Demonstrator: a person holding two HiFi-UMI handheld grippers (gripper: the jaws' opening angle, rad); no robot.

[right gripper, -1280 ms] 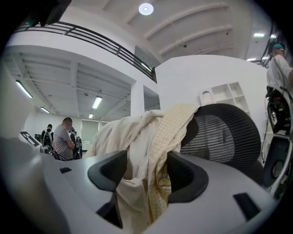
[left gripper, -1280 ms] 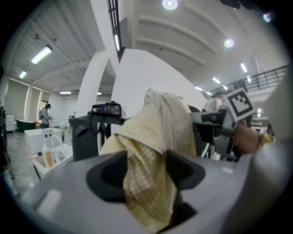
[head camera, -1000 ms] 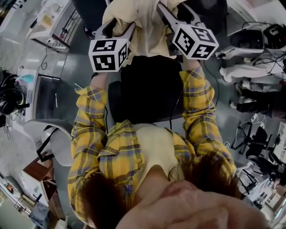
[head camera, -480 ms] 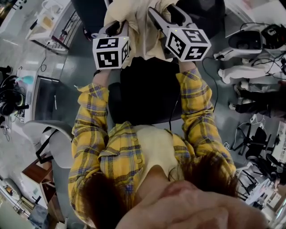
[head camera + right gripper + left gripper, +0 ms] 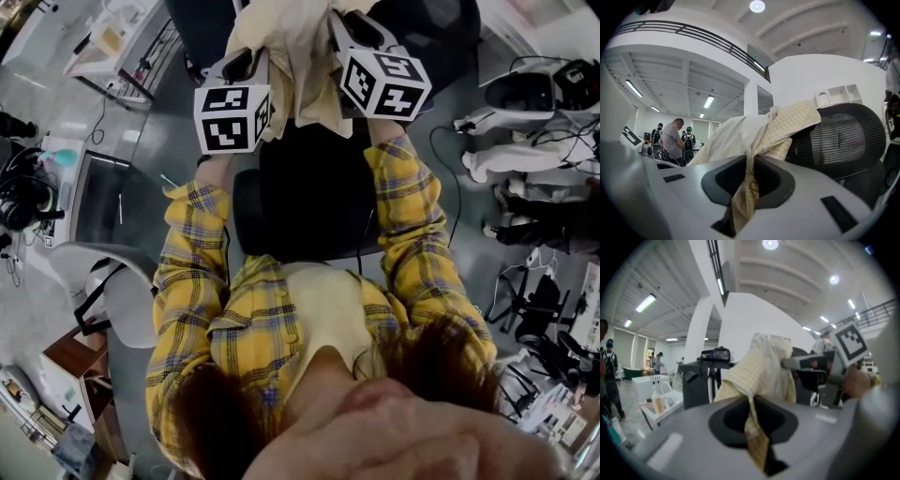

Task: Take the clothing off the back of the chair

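Cream checked fabric was what we clamped: our left gripper [image 5: 751, 401] and right gripper [image 5: 749, 171] had just closed their jaws nearly together on folds of the clothing [image 5: 754, 131], bunched beyond them over the black mesh chair [image 5: 843, 136] back.

In head view, clothing [image 5: 298, 52] is cut off by top edge, and chair [image 5: 314, 192] back is mostly covered by it; seat's near edge is hidden by person's torso [image 5: 281, 319]. In right gripper view, left part of mesh back is hidden behind cloth. 3 bkgd people [image 5: 672, 138] are too small for detail. Items on desk [image 5: 112, 42] can't be ID'd.
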